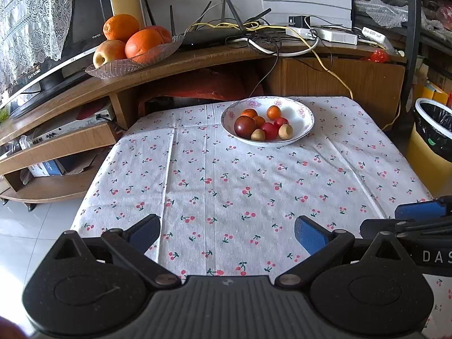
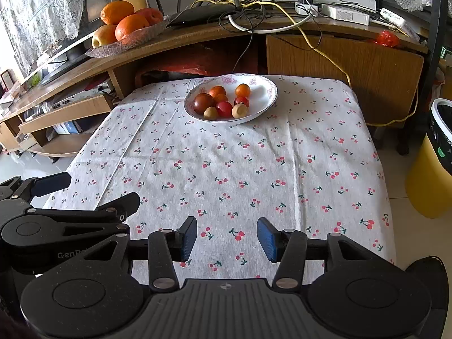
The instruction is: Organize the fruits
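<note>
Your left gripper (image 1: pixel 227 233) and right gripper (image 2: pixel 226 238) hover side by side over the table's near edge, jaws spread and empty. Bare cherry-print tablecloth (image 1: pixel 240 186) lies beyond. At the far edge, the white bowl (image 1: pixel 303 115) holds the small fruits (image 1: pixel 262 125).

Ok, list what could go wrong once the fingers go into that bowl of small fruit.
1. The small fruits lie packed and touching in the shallow white bowl; closing on one may roll a neighbour out.
2. The bowl sits near the table's far edge on a creased tablecloth; a push could slide it off.
3. Both the left gripper and the right gripper are side by side and could collide.
</note>
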Demonstrator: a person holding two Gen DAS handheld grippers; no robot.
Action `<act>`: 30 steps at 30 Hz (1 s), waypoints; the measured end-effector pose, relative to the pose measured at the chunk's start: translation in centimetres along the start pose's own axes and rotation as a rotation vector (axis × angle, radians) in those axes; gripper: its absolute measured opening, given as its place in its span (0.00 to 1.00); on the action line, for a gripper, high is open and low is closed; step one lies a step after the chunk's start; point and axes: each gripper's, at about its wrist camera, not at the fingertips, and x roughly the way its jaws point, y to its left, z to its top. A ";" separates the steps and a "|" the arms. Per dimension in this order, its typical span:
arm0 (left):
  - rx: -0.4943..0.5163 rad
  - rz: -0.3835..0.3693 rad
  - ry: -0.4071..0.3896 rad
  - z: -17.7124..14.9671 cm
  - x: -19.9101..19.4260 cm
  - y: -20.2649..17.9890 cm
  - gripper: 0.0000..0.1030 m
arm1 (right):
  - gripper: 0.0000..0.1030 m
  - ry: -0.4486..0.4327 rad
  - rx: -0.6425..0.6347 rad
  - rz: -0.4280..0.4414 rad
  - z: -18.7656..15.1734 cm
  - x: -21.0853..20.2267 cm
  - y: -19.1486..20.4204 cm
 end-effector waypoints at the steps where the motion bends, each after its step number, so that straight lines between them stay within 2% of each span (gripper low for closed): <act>1: 0.000 0.000 0.001 0.0 0.0 0.0 1.00 | 0.43 0.001 0.000 0.000 0.0 0.0 0.0; 30: 0.008 0.003 0.004 -0.3 0.2 -0.1 1.00 | 0.43 0.010 -0.001 -0.002 -0.2 0.2 0.1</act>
